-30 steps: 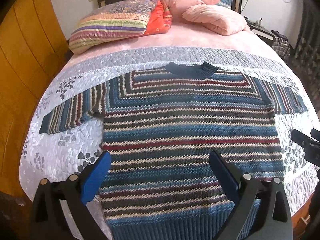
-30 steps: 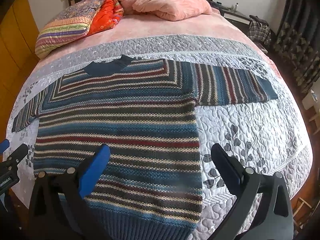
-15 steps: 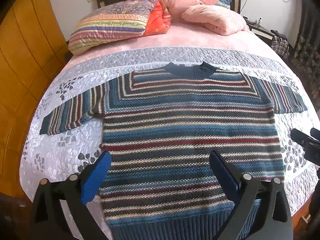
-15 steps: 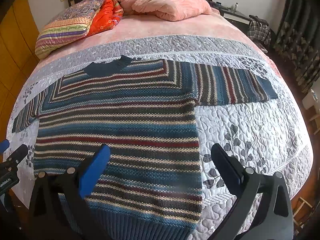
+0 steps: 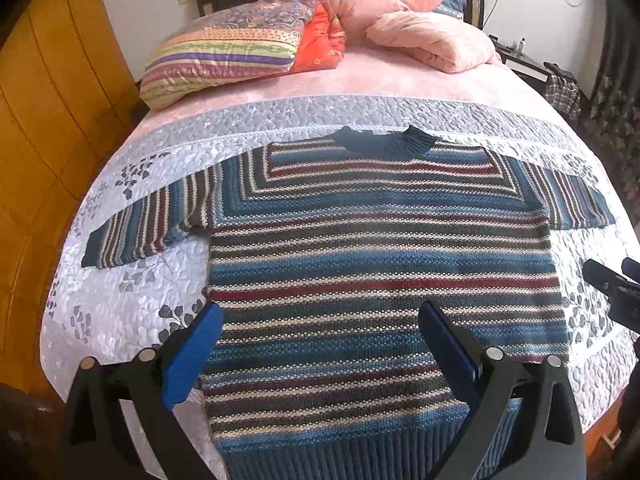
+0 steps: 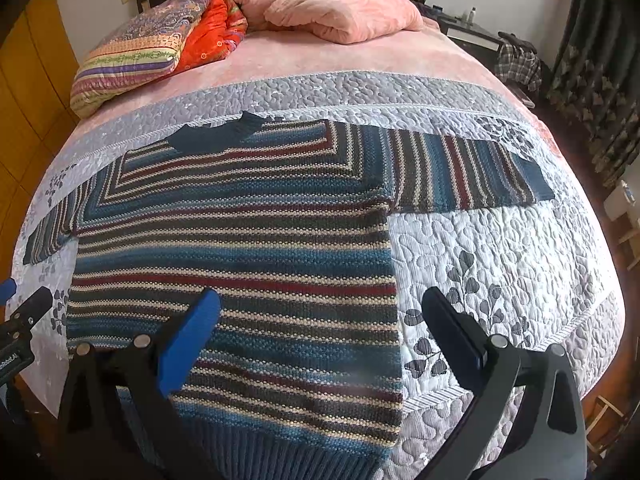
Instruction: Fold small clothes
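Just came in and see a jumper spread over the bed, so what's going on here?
A person holds a gripper in each hand above a striped sweater lying flat on the quilted bedspread, sleeves out to the sides. The left gripper and the right gripper are both open and hold nothing. No fold has been made yet.

The sweater's (image 5: 380, 264) ribbed hem runs behind the left hand-held gripper (image 5: 320, 320) and off the bottom edge. Beyond it, small items on the nightstand (image 5: 524, 66) are too tiny to identify. The right hand-held gripper (image 6: 320, 316) covers the hem similarly.
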{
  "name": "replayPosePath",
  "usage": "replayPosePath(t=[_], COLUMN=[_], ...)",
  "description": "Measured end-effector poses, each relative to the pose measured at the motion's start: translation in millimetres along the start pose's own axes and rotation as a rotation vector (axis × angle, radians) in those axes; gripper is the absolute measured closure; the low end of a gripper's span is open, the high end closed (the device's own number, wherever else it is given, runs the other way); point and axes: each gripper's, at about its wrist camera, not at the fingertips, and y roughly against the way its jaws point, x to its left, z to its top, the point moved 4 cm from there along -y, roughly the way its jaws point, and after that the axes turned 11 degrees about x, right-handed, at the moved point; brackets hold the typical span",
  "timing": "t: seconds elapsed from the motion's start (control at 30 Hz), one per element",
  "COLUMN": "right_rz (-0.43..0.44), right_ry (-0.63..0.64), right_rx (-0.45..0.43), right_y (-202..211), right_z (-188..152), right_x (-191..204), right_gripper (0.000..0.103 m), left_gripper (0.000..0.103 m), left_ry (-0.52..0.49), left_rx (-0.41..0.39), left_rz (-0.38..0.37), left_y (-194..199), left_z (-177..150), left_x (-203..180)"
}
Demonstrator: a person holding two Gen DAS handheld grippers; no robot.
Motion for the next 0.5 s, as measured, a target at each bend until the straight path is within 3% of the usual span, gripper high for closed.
replayPosePath(t=[0.5], right_rz=[0.002], right_ry=[-0.001], right_rx=[-0.001], right_y=[-0.1], right_z=[0.7], right_x=[0.0], right_gripper=[0.003], left_gripper=[0.004], left_ry=[-0.002], left_rx=[-0.004], left_rz=[0.001], left_y=[1.3], left_z=[-0.8], left_x=[1.6])
